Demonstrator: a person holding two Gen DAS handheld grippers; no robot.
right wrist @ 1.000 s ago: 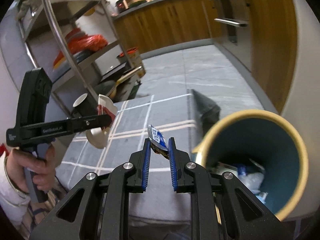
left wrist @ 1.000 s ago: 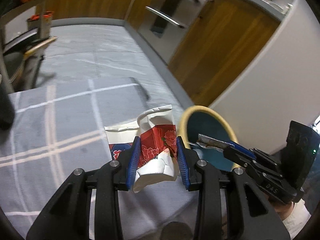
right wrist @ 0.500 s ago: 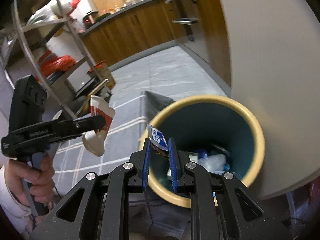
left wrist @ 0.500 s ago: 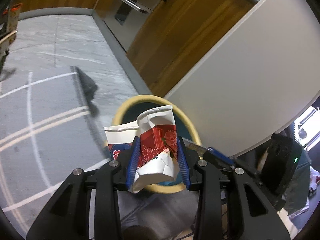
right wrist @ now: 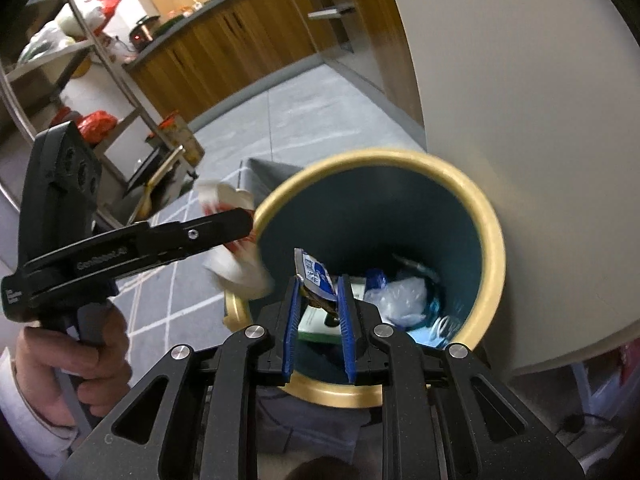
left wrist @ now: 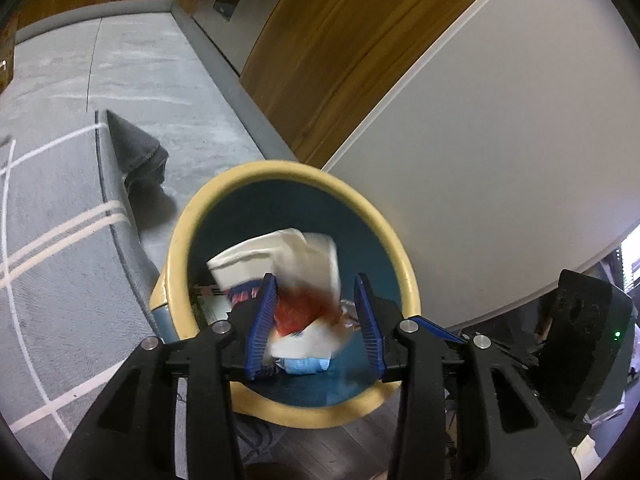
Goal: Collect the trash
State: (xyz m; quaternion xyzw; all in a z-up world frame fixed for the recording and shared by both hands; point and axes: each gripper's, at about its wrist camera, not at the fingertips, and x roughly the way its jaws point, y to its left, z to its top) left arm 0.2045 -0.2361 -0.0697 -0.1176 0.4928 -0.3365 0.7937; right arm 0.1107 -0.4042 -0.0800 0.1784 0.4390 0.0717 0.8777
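A round bin with a yellow rim [left wrist: 182, 240] and teal inside stands by the table edge; it also shows in the right wrist view [right wrist: 486, 216]. My left gripper [left wrist: 316, 304] hangs over the bin, jaws spread, and the crumpled red-and-white paper cup [left wrist: 296, 268] is blurred between them, apart from the right pad. The cup also shows in the right wrist view [right wrist: 236, 272] at the bin's left rim. My right gripper [right wrist: 318, 312] is shut on a small blue-and-white wrapper [right wrist: 314, 276] over the bin mouth. Trash lies inside [right wrist: 400, 296].
A grey tablecloth with white lines [left wrist: 52, 216] covers the table left of the bin. A white wall [left wrist: 500, 140] stands behind the bin. Wooden cabinets [right wrist: 224, 52] and a metal shelf rack [right wrist: 100, 64] stand beyond the grey floor.
Both grippers moved over the bin. My left gripper's jaws have opened and the paper cup has come loose, blurred in motion. The right gripper still holds its wrapper.
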